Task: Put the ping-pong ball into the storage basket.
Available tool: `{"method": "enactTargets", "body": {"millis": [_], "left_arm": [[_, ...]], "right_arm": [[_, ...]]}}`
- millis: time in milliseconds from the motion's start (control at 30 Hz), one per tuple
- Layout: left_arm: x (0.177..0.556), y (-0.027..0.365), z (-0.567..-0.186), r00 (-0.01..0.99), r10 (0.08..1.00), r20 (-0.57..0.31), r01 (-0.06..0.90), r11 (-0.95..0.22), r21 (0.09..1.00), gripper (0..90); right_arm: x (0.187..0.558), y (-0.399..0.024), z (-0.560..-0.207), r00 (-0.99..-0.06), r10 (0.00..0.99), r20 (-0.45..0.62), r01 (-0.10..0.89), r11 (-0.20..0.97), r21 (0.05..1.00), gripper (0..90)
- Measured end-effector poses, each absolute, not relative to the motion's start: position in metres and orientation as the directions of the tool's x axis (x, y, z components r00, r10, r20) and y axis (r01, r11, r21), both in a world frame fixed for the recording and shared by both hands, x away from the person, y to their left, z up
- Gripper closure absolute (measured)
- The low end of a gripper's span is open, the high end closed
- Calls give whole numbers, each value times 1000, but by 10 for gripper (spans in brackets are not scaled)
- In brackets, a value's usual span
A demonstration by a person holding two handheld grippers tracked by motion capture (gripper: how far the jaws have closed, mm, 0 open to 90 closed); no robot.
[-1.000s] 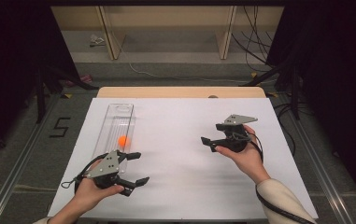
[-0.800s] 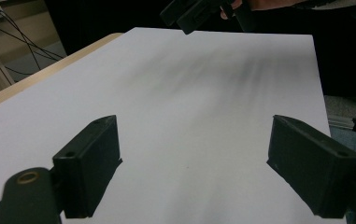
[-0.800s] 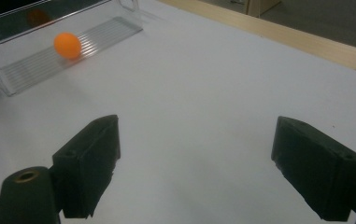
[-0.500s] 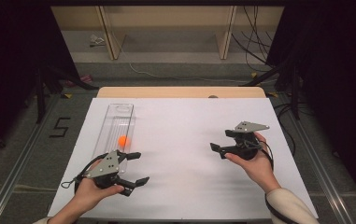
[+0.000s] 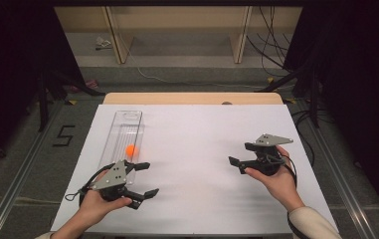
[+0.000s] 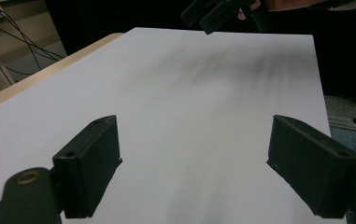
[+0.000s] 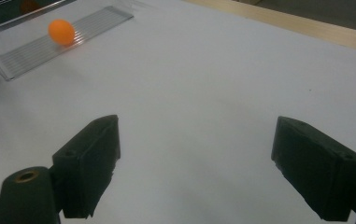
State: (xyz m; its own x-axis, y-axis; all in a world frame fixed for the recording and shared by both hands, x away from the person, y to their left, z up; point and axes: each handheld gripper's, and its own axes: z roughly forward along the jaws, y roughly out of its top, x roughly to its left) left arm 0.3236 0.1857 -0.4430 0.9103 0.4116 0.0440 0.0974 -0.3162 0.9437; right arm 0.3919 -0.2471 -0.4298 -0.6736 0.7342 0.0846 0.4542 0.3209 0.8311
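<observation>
Table (image 5: 187,98): wooden top, tan strip visible along the far edge.
Cover: white sheet (image 5: 197,149) spread over the table.
On the sheet: clear ridged tray (image 5: 122,130), far left.

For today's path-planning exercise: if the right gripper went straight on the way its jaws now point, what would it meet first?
Bare white table first; the right gripper stands open. The small orange ball in the clear ridged plastic tray lies off to one side, probably missed.

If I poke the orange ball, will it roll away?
Probably. The orange ball looks round and smooth, so it likely rolls easily. It sits in a clear ridged tray, whose grooves may steer it lengthwise. It looks small, probably light, so wide-open jaws might squirt it out.
</observation>
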Motion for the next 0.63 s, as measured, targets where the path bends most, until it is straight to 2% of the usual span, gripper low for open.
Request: {"method": "enactTargets", "body": {"millis": [633], "left_arm": [[324,186,-443,910,412,41,99,-313,945,164]], "right_arm": [[388,-253,-435,-668,738,90,464,319,826,164]]}}
